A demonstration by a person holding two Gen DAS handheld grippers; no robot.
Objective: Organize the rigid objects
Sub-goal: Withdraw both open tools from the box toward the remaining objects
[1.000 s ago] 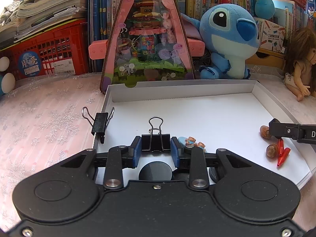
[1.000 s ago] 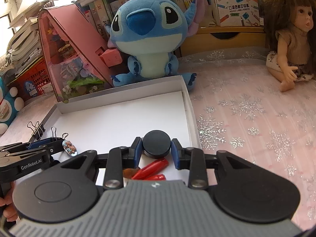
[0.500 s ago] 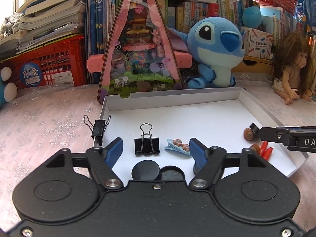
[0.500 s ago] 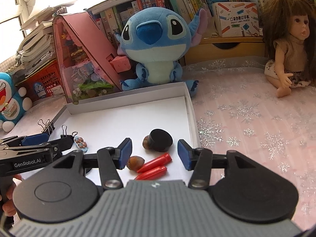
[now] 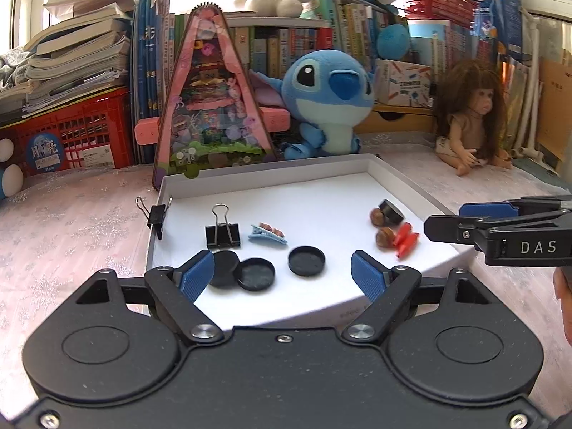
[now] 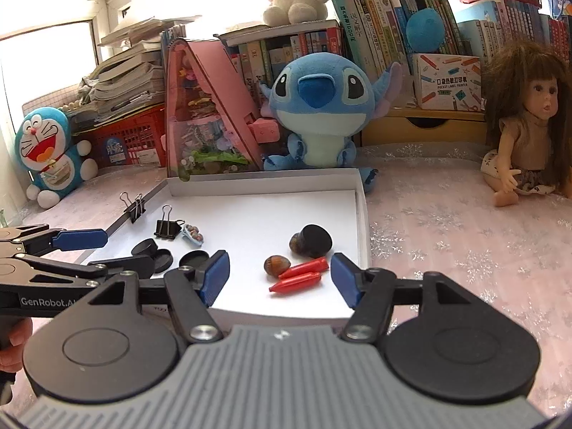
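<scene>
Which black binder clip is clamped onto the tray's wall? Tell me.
The left binder clip, gripping the white tray's left wall. The other binder clip stands free on the tray floor, beside the blue hair clip.

White lettering "DAS" marks the black arm of the right gripper (image 5: 443, 220) in the left wrist view; "GenRobot.AI" runs along the left gripper (image 6: 93, 250) in the right wrist view. A white box (image 6: 448, 80) on the shelf reads "POCKET LABEL PRINTER" beneath a line of Chinese characters. A round blue sticker (image 5: 43, 149) on the red crate (image 5: 89, 132) carries Chinese characters.
</scene>
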